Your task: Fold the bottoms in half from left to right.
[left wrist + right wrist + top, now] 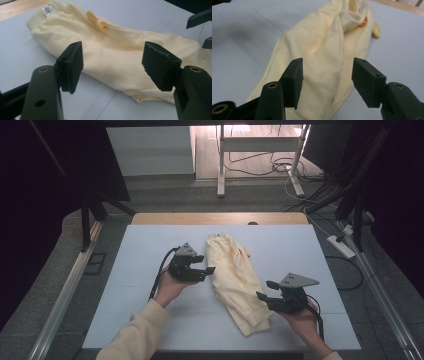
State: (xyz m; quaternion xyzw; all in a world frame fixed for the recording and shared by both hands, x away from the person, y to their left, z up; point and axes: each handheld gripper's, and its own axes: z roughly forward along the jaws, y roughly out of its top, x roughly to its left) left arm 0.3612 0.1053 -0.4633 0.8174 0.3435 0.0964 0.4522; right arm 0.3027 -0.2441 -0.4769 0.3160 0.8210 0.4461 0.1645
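Note:
A pale yellow garment point(237, 277) lies folded lengthwise on the white table point(150, 250), waistband at the far end. In the left gripper view the garment point(117, 50) shows a white label and a small yellow tie. My left gripper point(205, 264) hovers just left of the cloth, jaws open and pointing at it, nothing between them point(112, 67). My right gripper point(267, 290) hangs at the garment's lower right edge, open too, with the cloth point(324, 50) lying beyond and below its fingertips point(327, 82). An orange detail point(363, 23) sits near the garment's far end.
The table's wooden far edge point(220, 218) borders the white surface. Beyond it stand a white frame point(260, 150), cables on the floor and a power strip point(341, 246) at the right. Metal rails point(65, 295) run along both sides of the table.

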